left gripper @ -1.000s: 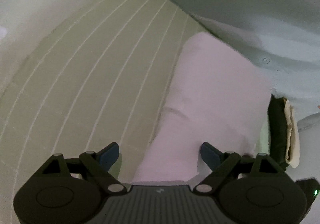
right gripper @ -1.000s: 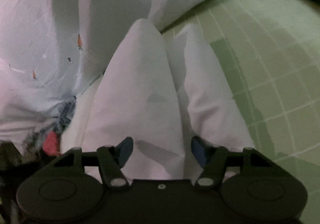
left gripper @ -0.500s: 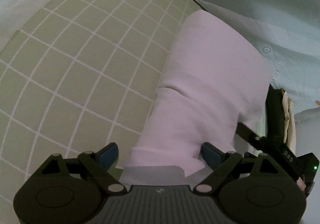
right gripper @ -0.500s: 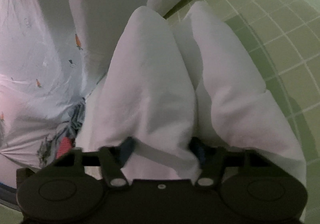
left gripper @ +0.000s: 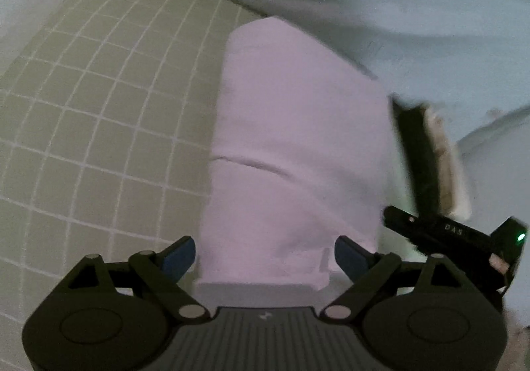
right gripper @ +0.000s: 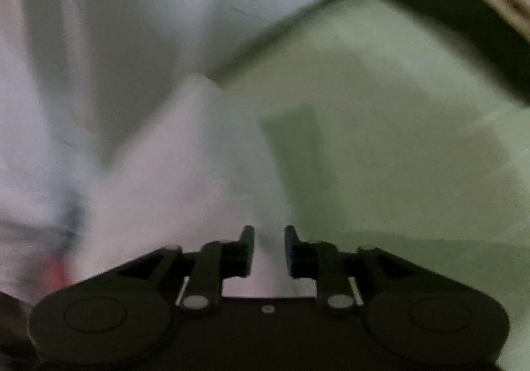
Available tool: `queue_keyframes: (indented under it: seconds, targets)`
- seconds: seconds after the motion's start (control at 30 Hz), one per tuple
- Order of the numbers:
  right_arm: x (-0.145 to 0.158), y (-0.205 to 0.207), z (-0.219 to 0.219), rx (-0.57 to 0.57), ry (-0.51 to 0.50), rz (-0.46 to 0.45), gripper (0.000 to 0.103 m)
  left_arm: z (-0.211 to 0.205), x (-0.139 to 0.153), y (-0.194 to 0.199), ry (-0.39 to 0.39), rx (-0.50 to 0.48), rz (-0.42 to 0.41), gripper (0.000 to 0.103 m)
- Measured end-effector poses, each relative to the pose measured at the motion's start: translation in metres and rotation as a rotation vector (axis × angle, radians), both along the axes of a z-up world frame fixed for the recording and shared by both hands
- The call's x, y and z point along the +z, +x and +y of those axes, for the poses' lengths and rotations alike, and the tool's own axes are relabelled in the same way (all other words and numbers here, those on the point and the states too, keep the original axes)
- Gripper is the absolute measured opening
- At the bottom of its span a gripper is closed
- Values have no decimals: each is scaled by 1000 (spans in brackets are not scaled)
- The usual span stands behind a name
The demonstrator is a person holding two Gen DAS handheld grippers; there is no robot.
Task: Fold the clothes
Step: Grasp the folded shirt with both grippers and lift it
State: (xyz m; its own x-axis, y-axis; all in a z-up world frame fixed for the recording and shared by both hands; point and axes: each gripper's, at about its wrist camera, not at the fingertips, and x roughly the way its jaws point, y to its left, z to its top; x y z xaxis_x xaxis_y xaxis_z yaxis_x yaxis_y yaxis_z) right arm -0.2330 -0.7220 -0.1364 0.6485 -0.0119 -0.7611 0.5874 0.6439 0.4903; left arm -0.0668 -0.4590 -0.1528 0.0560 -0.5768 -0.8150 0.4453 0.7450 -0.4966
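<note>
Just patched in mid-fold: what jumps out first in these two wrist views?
The pale pink folded garment dominates the left wrist view, lying on the green checked mat between the left hand-held gripper's wide jaws. In the blurred right view, the right hand-held gripper has pink cloth between its narrow, opening jaws.

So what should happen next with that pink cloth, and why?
Probably close the left hand-held gripper on the near edge of the pink cloth. Its jaws stand wide with the cloth between them, pads not pressing. The right hand-held gripper has cloth between its narrow, opening jaws, though blur hides how firmly. A grip on both sides would let the fold be carried over the green mat.
</note>
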Motion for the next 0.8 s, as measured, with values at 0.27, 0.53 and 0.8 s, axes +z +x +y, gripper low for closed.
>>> queue_keyframes:
  seconds: [0.27,0.53,0.8]
  targets:
    - [-6,-14,16,90,-22,-21,98,8,-3,6,23,-15,-6,91]
    - [-15,23,24,163,-5,-29,101,-21,-15,21,8,-100,-8,96]
    - [-19,50,14,160,34,-52,103,-48,-22,35,16,-124,-18,100]
